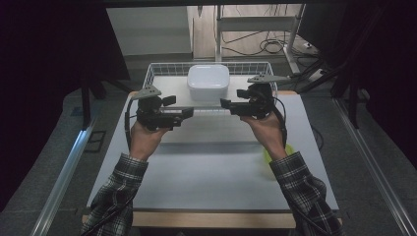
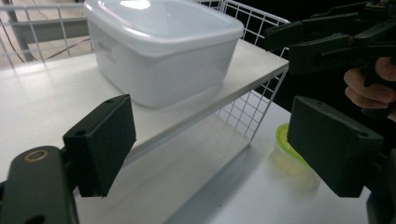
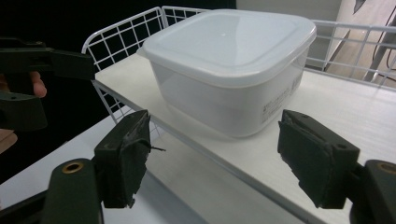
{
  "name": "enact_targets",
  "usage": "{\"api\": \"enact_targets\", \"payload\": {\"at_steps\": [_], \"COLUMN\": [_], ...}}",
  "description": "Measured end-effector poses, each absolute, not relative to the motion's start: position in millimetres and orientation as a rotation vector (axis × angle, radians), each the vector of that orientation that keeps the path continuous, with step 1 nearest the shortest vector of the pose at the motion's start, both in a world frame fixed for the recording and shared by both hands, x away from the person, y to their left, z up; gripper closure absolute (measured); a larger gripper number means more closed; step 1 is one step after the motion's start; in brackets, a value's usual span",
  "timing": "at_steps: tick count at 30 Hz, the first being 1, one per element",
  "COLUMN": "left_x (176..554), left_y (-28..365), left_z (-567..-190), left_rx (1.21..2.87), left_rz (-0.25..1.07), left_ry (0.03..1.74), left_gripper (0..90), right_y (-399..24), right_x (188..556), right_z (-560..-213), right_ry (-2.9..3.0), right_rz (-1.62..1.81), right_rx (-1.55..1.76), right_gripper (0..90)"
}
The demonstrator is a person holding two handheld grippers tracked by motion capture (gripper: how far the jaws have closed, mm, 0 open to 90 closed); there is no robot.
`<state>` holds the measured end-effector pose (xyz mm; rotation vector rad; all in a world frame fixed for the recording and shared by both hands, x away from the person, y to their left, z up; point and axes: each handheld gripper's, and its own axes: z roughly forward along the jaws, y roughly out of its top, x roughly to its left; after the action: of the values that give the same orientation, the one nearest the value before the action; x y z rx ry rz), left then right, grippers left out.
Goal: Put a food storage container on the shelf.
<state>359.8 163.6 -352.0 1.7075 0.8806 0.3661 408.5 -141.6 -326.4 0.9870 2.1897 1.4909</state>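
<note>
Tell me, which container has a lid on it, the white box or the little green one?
The white box on the wire-sided shelf has its white lid shut on top. The small green cup sits lower on the table, open, without a lid.

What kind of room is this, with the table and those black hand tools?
Probably a lab or workshop set up for recording hand work. A person holds two grippers, left gripper and right gripper, over a white table, dark curtains hang around it, and cables lie on the floor behind.
</note>
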Motion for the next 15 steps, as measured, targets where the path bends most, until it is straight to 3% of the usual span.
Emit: {"api": "enact_targets", "payload": {"at_steps": [9, 15], "left_x": [348, 339], "left_y": [165, 163], "left_z": [-365, -375], "left_rx": [1.766, 1.798], "left_rz": [0.380, 0.435], "left_ry": [0.840, 0.818], "left_gripper": [14.5, 9.5], "right_y": [-145, -148], "right_x": [396, 388], "right_z": [-339, -351], "right_ry": [2.213, 2.244], "right_rz": [1.447, 1.413], "right_rx": [0.922, 0.890], "right_gripper": [20.2, 16.6]}}
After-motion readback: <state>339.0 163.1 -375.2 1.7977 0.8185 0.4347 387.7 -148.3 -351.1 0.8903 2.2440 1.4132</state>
